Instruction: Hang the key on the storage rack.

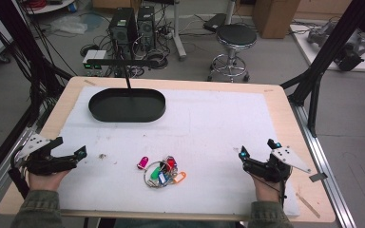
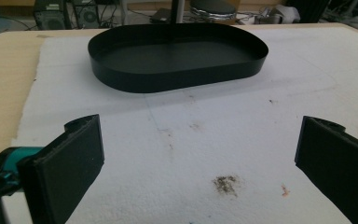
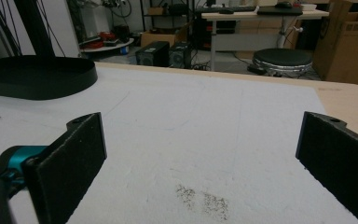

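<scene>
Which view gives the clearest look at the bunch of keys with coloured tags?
The high view: the bunch of keys lies whole on the white mat, between both hand-held grippers, tags distinguishable. The left gripper view catches a bluish sliver at its right edge, possibly a tag; the right gripper view adds nothing certain.

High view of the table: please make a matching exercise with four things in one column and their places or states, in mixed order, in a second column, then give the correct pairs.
Things:
1. black oval tray
2. bunch of keys with coloured tags
3. left gripper
4. right gripper

Places or states:
A. near edge, middle of the white mat
B. open, at the right side
C. far left of the mat, nothing in it
D. open, at the left side

Pairs: 1-C, 2-A, 3-D, 4-B
</scene>
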Available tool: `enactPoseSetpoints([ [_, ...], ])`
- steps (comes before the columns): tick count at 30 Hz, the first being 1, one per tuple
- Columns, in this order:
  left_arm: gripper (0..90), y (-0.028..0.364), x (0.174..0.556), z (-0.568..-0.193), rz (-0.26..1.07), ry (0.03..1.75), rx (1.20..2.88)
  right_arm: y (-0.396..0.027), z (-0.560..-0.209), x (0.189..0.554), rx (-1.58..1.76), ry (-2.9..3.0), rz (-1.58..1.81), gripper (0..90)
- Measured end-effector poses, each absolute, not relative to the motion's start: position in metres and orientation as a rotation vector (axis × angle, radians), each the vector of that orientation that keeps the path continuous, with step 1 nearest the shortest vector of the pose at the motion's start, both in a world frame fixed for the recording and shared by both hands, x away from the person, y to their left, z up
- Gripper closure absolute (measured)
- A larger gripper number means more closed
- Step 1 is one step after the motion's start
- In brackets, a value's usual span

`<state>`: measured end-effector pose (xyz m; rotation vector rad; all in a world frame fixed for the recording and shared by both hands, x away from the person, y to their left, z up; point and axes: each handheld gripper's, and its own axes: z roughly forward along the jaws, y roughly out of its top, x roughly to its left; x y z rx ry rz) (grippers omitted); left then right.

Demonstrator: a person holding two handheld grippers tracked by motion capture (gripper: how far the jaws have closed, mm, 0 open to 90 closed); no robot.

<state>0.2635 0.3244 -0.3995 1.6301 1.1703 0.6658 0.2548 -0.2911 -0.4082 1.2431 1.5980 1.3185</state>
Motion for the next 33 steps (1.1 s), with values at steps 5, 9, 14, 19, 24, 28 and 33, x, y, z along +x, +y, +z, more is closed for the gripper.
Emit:
enactPoseSetpoints([
  [5,1.7,0.315,0.264,-0.398,0.657,1.143,1.662,-0.291,-0.408,0.255,1.238,1.602,1.315,0.5],
  [9,1.7,0.307,0.265,-0.396,0.649,1.117,1.687,-0.291,-0.408,0.255,1.238,1.603,1.316,0.5],
  [14,1.7,0.295,0.267,-0.395,0.633,1.076,1.732,-0.291,-0.408,0.255,1.232,1.606,1.311,0.5],
  [19,1.7,0.284,0.268,-0.395,0.612,1.046,1.766,-0.291,-0.409,0.255,1.230,1.608,1.311,0.5],
  [24,1.7,0.274,0.268,-0.394,0.595,1.015,1.798,-0.290,-0.409,0.255,1.234,1.610,1.313,0.5],
  [28,1.7,0.266,0.268,-0.394,0.581,0.994,1.823,-0.290,-0.409,0.256,1.233,1.612,1.312,0.5],
  [33,1.7,0.258,0.270,-0.397,0.560,0.969,1.859,-0.291,-0.408,0.255,1.231,1.610,1.315,0.5],
])
